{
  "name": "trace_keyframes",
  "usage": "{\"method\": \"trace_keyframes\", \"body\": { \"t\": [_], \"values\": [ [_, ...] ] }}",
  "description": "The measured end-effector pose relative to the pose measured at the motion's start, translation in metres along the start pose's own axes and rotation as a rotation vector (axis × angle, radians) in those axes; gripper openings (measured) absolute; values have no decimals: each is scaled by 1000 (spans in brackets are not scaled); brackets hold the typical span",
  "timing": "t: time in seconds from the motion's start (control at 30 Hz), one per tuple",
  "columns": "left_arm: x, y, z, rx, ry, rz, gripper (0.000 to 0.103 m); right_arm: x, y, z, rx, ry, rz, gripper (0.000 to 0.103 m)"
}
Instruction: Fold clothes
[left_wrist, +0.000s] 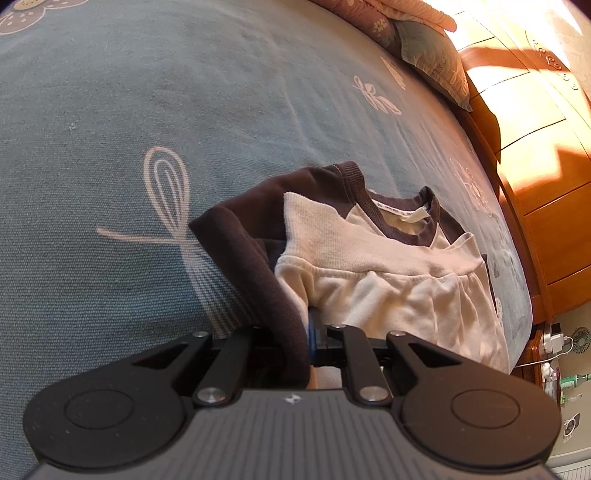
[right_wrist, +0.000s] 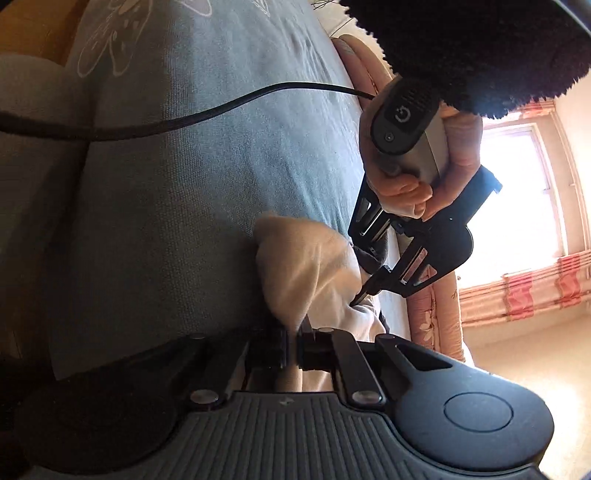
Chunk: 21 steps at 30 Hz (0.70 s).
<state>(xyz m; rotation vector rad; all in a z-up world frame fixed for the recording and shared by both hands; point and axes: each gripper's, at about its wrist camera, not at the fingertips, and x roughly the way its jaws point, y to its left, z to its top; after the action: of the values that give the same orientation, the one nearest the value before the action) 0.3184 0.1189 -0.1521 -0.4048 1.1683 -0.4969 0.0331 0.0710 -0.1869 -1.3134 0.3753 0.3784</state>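
Power symbol on left gripper handle, pillow print illegible

A bed in blue-grey patterned cover carries a cream-and-brown shirt and pillows beyond

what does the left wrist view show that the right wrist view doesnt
Only the left wrist view: the shirt's dark collar, a dark sleeve clamped in the left gripper, a pillow and wooden drawers.

Only the right wrist view: the hand holding the left gripper, a black cable, a window, the right gripper pinching cream cloth.

Both: the cream shirt on the blue bedspread.
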Motion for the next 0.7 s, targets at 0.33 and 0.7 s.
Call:
{"method": "trace_keyframes", "body": {
  "t": [0.33, 0.7],
  "values": [
    [-3, -5, 1, -13, -8, 22, 14, -8, -14, -5, 92, -32, 40, 10],
    [-34, -26, 9, -6, -80, 65, 11, -24, -57, -24, 267, -65, 16, 10]
  ]
}}
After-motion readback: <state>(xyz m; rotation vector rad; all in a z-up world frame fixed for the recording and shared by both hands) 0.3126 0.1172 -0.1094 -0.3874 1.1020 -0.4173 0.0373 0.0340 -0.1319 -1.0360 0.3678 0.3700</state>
